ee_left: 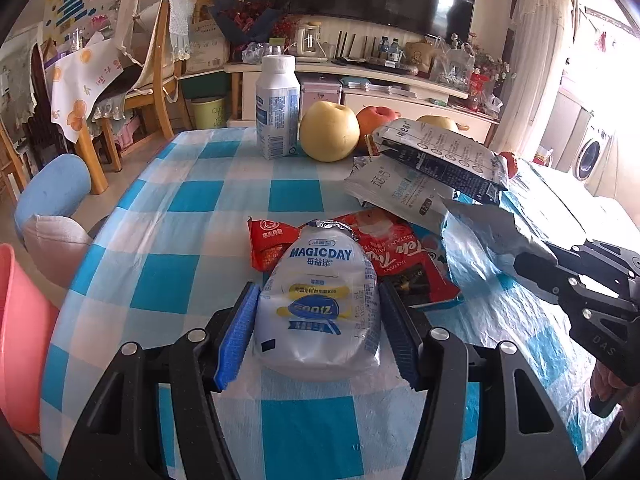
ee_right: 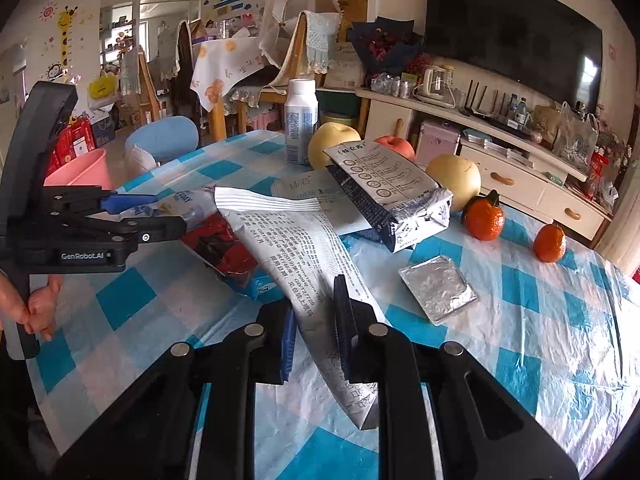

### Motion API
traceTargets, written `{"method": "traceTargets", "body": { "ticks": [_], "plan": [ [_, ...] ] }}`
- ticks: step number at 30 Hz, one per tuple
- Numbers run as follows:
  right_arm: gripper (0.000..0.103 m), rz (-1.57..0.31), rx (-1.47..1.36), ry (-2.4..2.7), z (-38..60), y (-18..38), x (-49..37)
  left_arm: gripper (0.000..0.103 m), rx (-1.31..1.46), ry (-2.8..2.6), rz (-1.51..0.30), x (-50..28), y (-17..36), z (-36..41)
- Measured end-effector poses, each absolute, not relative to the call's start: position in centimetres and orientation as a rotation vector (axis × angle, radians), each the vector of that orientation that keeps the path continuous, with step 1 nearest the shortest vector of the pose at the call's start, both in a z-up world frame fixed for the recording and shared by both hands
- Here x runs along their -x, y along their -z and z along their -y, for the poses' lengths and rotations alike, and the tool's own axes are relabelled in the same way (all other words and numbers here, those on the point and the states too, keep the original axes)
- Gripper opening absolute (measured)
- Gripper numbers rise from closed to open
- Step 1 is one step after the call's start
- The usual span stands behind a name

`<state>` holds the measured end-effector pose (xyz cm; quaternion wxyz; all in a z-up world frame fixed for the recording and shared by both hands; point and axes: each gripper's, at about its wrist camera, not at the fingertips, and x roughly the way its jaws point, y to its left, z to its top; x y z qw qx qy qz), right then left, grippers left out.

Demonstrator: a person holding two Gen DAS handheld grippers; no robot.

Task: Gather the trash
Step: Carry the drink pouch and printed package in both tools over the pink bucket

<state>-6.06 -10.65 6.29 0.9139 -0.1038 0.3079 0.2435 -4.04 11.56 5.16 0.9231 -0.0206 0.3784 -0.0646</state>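
Left gripper (ee_left: 318, 316) jaws clamped on white MAGICDAY bottle (ee_left: 318, 300), held above the blue-checked table (ee_left: 192, 240). Right gripper (ee_right: 314, 320) jaws pinched on crumpled white wrapper (ee_right: 296, 248), lifted off table. Behind: red packets (ee_left: 404, 256), two more milk pouches (ee_right: 388, 200), foil pack (ee_right: 438, 288). Far edge: upright white bottle (ee_left: 277, 108), pears (ee_left: 329, 132), apple (ee_right: 396, 146), oranges (ee_right: 484, 218).

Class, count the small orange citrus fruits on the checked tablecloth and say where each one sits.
2. One mandarin, with a dark leaf, lies just right of the blue-and-white carton. The other mandarin lies further right, nearer the table's edge. Others could be hidden behind the packets.
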Motion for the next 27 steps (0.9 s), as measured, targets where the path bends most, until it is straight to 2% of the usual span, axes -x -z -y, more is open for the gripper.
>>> {"method": "traceTargets", "body": {
  "ticks": [4,27],
  "plan": [
    [0.013,-0.605,0.179,-0.475,11.3,-7.2,6.6,0.061,0.042,0.142,-0.757,4.8,-5.7,-11.8],
    [0.009,-0.644,-0.296,-0.531,11.7,-10.1,7.6,0.061,0.139,0.123,-0.655,6.0,-9.2,-16.7]
  ]
}}
